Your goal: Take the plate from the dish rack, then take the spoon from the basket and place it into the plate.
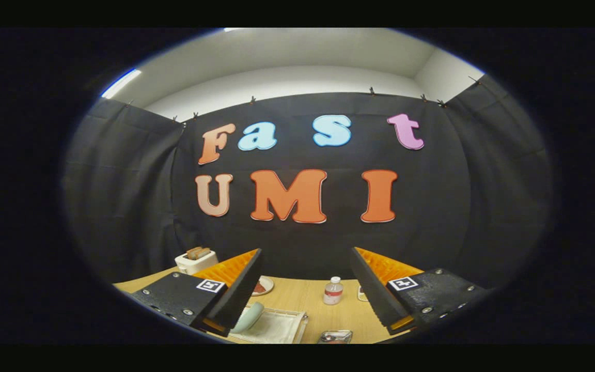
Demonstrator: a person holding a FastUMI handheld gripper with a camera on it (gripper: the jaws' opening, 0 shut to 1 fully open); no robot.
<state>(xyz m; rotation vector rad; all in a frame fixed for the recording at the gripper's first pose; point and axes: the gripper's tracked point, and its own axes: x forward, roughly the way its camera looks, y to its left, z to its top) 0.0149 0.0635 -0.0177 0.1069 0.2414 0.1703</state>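
Observation:
My gripper [305, 258] is held high above a wooden table [302, 299] and stands open, with nothing between its fingers. Below the left finger a pale green plate [248, 316] stands on edge in a light dish rack [277, 325]. Part of a metal basket [334, 337] shows near the table's front edge, below the gap between the fingers; whether the spoon lies in it I cannot tell.
A small clear bottle [333, 290] with a white cap stands mid-table beyond the fingers. A white toaster [196, 260] with bread in it sits at the back left. A small plate [263, 285] with something red lies behind the left finger.

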